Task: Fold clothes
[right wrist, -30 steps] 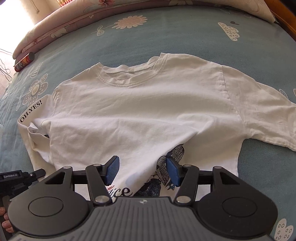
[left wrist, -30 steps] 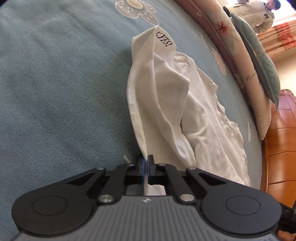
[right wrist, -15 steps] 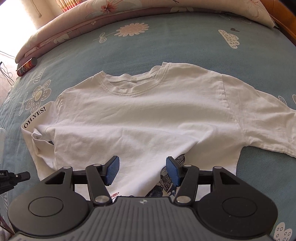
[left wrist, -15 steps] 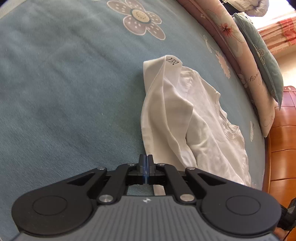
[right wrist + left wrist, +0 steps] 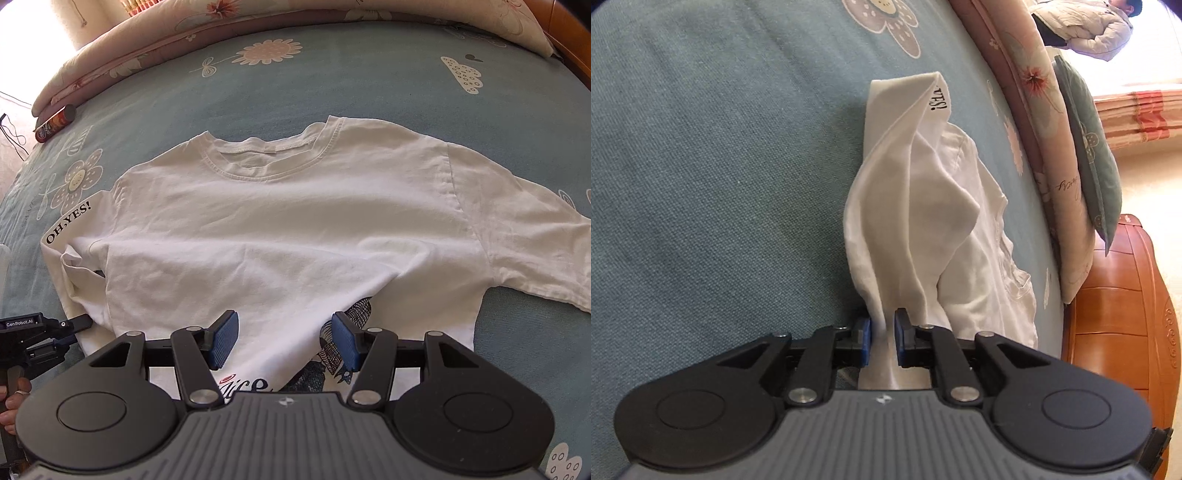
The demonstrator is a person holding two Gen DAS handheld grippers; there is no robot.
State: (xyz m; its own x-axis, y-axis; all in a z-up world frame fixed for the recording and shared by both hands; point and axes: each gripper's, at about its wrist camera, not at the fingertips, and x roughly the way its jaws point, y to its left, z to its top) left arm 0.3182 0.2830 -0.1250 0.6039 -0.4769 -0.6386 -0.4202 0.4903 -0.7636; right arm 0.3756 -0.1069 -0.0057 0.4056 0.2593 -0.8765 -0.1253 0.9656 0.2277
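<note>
A white T-shirt (image 5: pixel 280 229) lies spread on the blue bedspread (image 5: pixel 332 74), collar away from me, its printed lower part folded up under the body. Its left sleeve reads "OH,YES!" (image 5: pixel 68 223). In the left wrist view the shirt's side edge (image 5: pixel 908 221) rises in a bunched ridge into my left gripper (image 5: pixel 882 334). Those jaws are opening, with a thin fold of cloth still between the blue pads and a gap showing beside it. My left gripper (image 5: pixel 79 323) also shows at the shirt's lower left corner. My right gripper (image 5: pixel 283 339) stands open above the lower middle of the shirt, holding nothing.
A rolled pink floral quilt (image 5: pixel 184 33) and a grey-green pillow (image 5: pixel 1089 147) line the bed's far side, against a wooden bed frame (image 5: pixel 1115 314). A red can (image 5: pixel 55 123) lies at the bed's left edge. A hand (image 5: pixel 11 402) holds the left gripper's handle. A person in a pale jacket (image 5: pixel 1086 29) is far off.
My left gripper has dropped toward the bed with the shirt edge and its pads, pressed together before, now stand slightly apart. The right gripper has stayed where it was, open.
</note>
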